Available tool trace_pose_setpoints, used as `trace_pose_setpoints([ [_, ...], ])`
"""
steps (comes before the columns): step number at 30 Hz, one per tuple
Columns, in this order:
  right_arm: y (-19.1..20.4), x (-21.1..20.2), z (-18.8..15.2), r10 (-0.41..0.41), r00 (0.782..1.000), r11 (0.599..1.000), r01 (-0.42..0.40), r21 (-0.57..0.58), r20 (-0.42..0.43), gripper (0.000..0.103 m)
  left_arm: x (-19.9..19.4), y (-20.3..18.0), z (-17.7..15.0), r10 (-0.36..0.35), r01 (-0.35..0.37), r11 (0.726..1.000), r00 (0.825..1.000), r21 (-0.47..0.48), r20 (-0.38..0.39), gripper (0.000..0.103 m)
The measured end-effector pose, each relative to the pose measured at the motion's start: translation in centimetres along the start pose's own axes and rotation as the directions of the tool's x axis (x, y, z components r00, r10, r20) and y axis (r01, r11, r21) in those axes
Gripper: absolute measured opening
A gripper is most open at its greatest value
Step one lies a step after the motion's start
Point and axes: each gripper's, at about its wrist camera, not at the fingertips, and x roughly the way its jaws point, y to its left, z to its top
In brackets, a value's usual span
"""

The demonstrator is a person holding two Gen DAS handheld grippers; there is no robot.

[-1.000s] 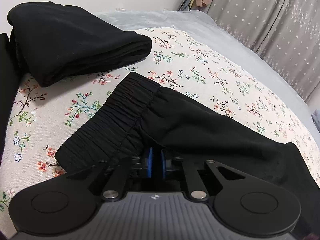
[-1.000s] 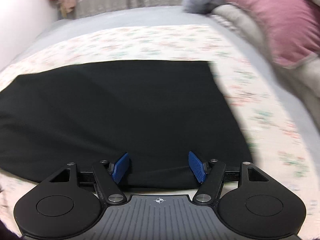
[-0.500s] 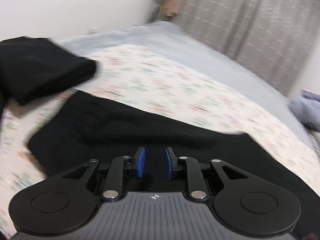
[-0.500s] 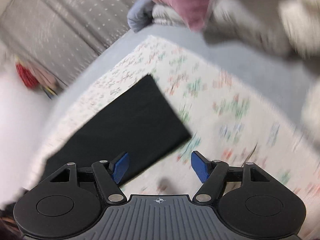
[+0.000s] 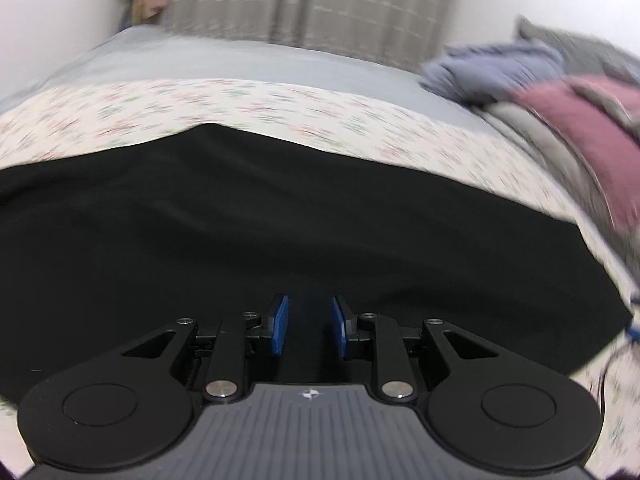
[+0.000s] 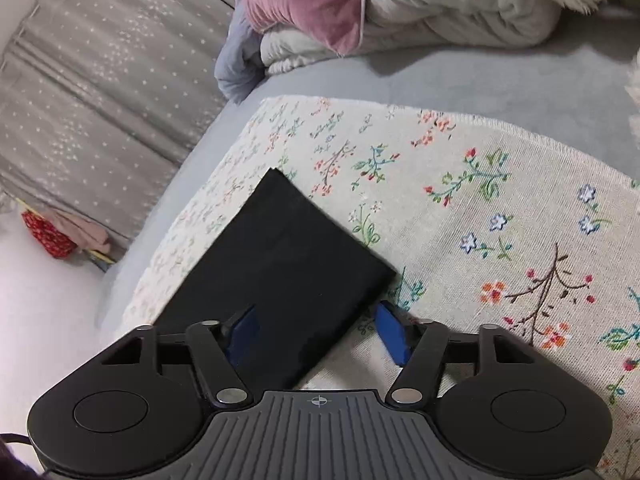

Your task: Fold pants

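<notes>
The black pants [image 5: 280,232] lie flat on the floral cloth [image 6: 500,208] that covers the bed. The left gripper [image 5: 308,328] hovers over them; its jaws have just been opening and stand a little apart, pressing nothing. The right gripper [image 6: 320,332] has been closing, its jaws still apart around the corner of the pant leg, not pressing it.

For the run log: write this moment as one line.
task: fold pants | left claw: just been opening, over black pants, nothing gripped | right claw: just been closing, straddling pants' corner, not clamped | surface: floral cloth
</notes>
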Motion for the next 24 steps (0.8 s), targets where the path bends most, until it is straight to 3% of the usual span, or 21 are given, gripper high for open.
trace_pose_setpoints([
  [5,-1.0,0.8,0.0,-0.025,0.998,1.0,0.025,0.003,0.061,0.029,1.8,-1.5,-0.9,0.062,-0.062,0.996,0.998,0.071,-0.006,0.042],
  [11,-0.8,1.3,0.0,-0.026,0.996,0.999,0.028,-0.016,0.09,0.007,2.0,-1.7,-0.5,0.06,-0.06,0.997,0.998,0.043,-0.011,0.043],
  [24,6.1,-0.7,-1.4,-0.009,0.962,0.967,0.078,-0.244,0.272,0.003,1.8,-1.4,-0.2,0.043,-0.042,0.999,0.999,0.016,-0.022,0.044],
])
